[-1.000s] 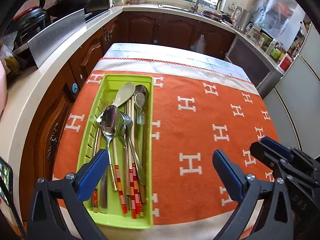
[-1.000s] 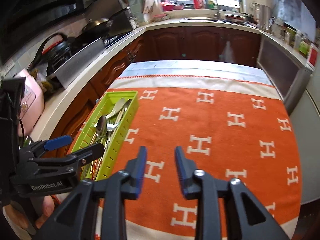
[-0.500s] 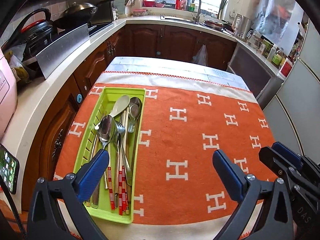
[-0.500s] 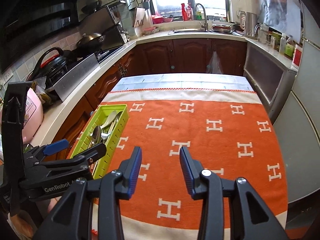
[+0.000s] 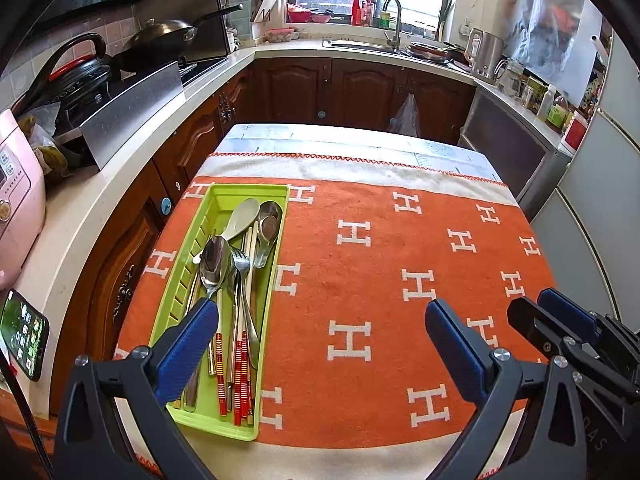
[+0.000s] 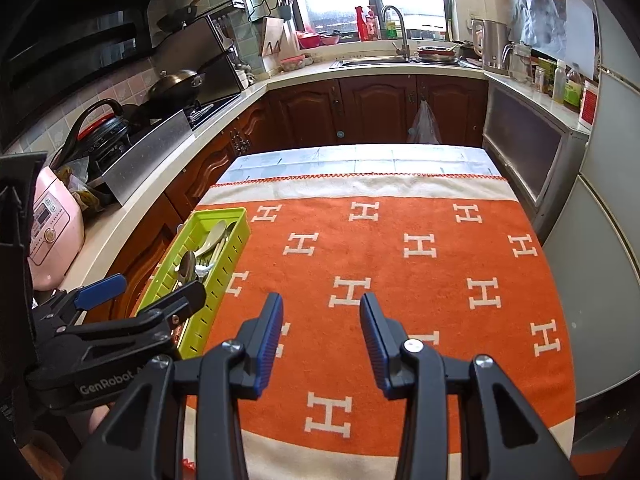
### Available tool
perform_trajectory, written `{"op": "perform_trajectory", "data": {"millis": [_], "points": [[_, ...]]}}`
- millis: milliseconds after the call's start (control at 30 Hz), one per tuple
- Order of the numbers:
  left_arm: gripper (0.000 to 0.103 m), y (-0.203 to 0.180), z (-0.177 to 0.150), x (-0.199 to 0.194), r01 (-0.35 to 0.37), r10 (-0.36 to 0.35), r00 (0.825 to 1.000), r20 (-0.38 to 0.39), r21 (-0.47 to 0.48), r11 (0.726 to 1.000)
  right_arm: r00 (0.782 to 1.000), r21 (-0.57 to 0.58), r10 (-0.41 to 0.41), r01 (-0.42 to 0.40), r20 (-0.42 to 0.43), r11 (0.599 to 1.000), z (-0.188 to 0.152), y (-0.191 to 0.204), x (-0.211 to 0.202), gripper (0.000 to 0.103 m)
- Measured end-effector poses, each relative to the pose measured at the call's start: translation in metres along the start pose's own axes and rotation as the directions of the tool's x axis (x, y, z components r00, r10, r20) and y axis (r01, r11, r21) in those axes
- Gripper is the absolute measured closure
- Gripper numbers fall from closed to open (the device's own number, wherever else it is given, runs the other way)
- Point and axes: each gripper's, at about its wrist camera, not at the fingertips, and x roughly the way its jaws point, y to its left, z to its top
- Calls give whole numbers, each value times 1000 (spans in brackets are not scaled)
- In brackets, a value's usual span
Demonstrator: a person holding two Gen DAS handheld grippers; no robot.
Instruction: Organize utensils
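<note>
A lime-green utensil tray lies along the left edge of the orange cloth. In it lie a large steel spoon, a pale rice spoon, a fork, a steel soup spoon and red-striped chopsticks. My left gripper hovers open and wide over the tray's near end, with nothing between its fingers. My right gripper is open over bare cloth, right of the tray, and holds nothing. The left gripper also shows in the right wrist view.
A kitchen counter runs along the left, bearing a phone, a pink rice cooker and a stove with a wok. A sink is at the back. Grey cabinets flank the table's right side.
Both grippers have drawn back and risen from the table, so the tray looks smaller and farther. The right gripper's jaws stand a little wider apart.
</note>
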Motion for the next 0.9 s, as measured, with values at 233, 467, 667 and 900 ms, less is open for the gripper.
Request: {"op": "perform_trajectory", "data": {"millis": [233,467,667,900], "points": [[1,-4,-2,-2,-2,2,1000,6,4,1000,1000,-2,-7,7,22,1000,-2,0,-6,63],[1,-5,-2,-3,2,-2,1000,3,1,1000,1000,6,-12,12,27,1000,-4,-2,-9,63],[1,-6,-3,-1,-6,6,1000,-4,-1,1000,1000,7,-13,13,28,1000,-5,-2,-8,63],[1,-6,-3,0,-10,10,1000,-6,-2,1000,1000,10,-13,13,24,1000,-6,-3,-8,63]]}}
